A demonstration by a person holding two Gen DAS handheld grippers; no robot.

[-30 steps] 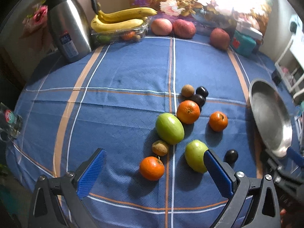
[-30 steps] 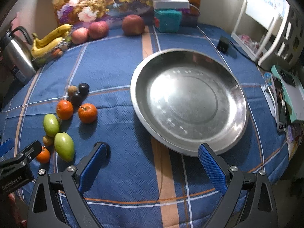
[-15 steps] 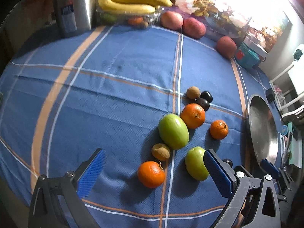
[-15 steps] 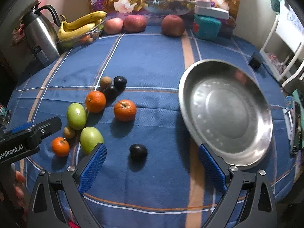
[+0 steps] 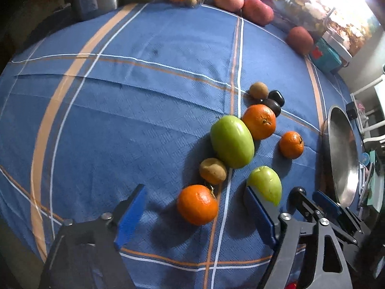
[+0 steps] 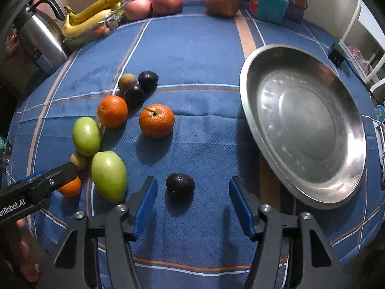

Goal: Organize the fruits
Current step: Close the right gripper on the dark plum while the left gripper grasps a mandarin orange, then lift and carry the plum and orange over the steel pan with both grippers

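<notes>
Having swung in from over the shiny round metal pan (image 6: 303, 125), the right claw (image 6: 192, 204) is now straddling the small dark round plum (image 6: 180, 186), wide open and empty, lining up a pick.

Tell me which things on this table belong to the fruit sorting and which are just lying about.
For the job: dark plum between the open right claw, three oranges, two green fruits, metal bowl, open left claw.

Lying about: kettle, bananas, teal box.

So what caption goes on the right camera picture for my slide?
Open right claw lines up on a dark plum beside the empty metal bowl.
</notes>
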